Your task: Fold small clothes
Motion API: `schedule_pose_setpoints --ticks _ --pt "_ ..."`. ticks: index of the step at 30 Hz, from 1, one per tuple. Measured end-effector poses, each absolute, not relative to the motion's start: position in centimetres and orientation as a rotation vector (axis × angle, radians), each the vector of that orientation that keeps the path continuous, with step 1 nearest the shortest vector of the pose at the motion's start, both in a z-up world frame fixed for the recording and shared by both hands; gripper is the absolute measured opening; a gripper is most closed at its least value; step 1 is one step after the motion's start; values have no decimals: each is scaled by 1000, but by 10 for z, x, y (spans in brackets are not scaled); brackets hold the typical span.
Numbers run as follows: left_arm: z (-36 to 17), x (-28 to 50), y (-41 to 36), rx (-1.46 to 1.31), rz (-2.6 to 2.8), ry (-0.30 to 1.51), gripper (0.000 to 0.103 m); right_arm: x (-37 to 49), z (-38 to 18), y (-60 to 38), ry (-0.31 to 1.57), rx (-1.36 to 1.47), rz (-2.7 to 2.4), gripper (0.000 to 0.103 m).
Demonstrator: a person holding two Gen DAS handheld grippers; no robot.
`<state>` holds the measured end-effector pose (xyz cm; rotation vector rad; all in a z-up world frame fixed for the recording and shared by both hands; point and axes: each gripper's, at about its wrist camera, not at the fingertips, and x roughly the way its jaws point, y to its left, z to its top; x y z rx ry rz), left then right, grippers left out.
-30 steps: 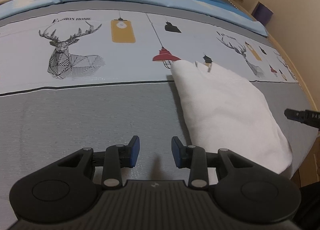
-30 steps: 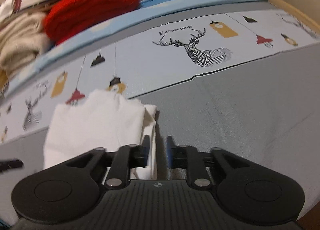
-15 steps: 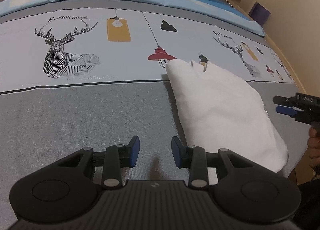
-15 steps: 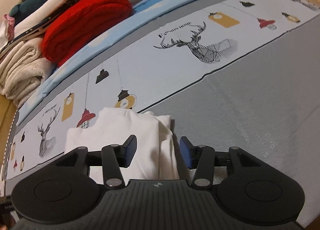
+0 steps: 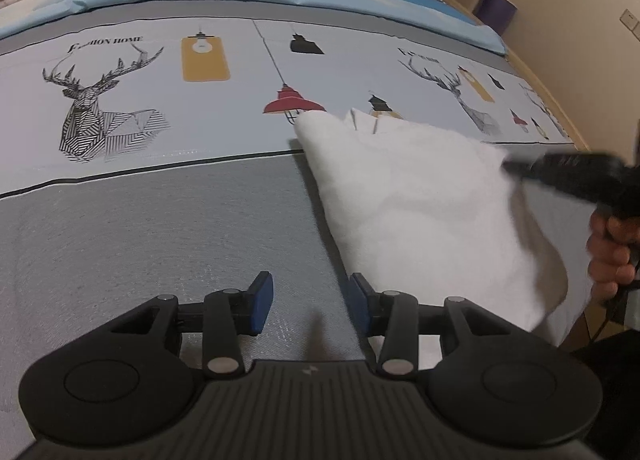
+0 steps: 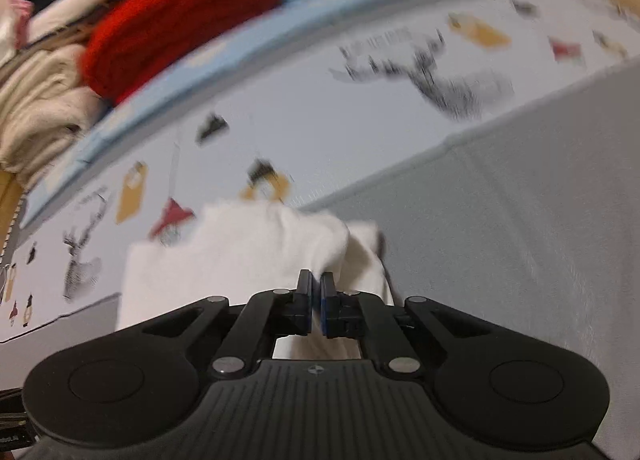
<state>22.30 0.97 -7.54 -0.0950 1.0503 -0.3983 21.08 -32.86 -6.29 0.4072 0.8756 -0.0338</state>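
Note:
A white garment (image 5: 420,195), partly folded, lies on the grey and pale printed bed cover (image 5: 160,227). My left gripper (image 5: 310,292) hovers over the grey band just left of the garment's near corner; its jaws are opening and nothing is between them. My right gripper (image 6: 316,284) is shut on a bunched edge of the white garment (image 6: 240,256). In the left wrist view the right gripper (image 5: 510,167) shows blurred at the garment's right side, held by a hand (image 5: 612,252), with the cloth edge raised under it.
A red knit (image 6: 176,19) and cream folded blankets (image 6: 36,111) are piled along the far side of the bed. The bed's wooden edge (image 5: 560,107) and a beige wall run along the right. Deer and lamp prints cover the pale band.
The right gripper opened wide, moved in over the garment's edge and shut on it; the cloth there is now raised. The left gripper barely moved and its jaws stand slightly wider.

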Motion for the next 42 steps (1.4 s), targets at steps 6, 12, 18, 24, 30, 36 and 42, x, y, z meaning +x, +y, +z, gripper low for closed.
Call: schedule_pose_setpoints --ticks 6,12,18,24,30,36,42 --pt "-75 224 3 -89 -423 1048 47 203 -53 -336 813 265 -149 7" --pt "-75 223 -1 -107 -457 1052 47 186 -51 -352 864 303 -82 38" --pt "-78 224 -6 -181 -494 1079 56 166 -56 -361 1012 386 151 41" --pt "-90 223 -32 -175 -578 1141 59 151 -81 -356 1179 195 120 37" --pt "-122 215 -68 129 -565 1279 59 146 -70 -367 1100 237 100 36" --pt "-103 242 -44 -132 -472 1174 69 157 -51 -379 932 412 54 53" --pt "-109 258 -44 -219 -396 1182 69 185 -73 -362 1034 382 35 53"
